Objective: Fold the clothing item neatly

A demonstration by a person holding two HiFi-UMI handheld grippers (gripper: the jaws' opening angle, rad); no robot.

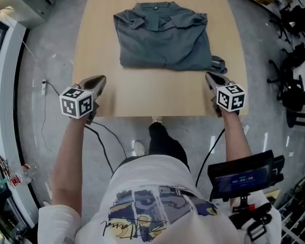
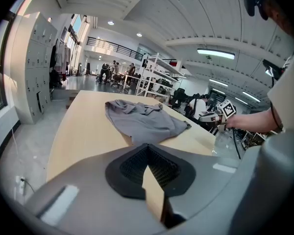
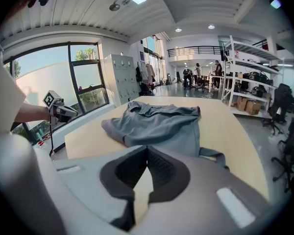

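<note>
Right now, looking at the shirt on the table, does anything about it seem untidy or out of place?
Yes. The shirt lies folded into a rough rectangle on the table, but what looks like a sleeve end pokes out past its near right corner, so the fold is not tidy.

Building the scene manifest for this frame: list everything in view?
grey collared cloth shirt: one, grey, folded on the table's far half, a strip poking out at its near right corner
light wooden rectangular table: one, pale wood, centre
black office chairs: several, black, floor at right
white metal lockers: one bank, white, by the windows
black screen unit: one, black, at the person's right hip
white printed T-shirt: one, white, on the person
left claw: one, grey, table's near left edge, shut, empty
right claw: one, grey, table's near right edge, shut, empty
</note>
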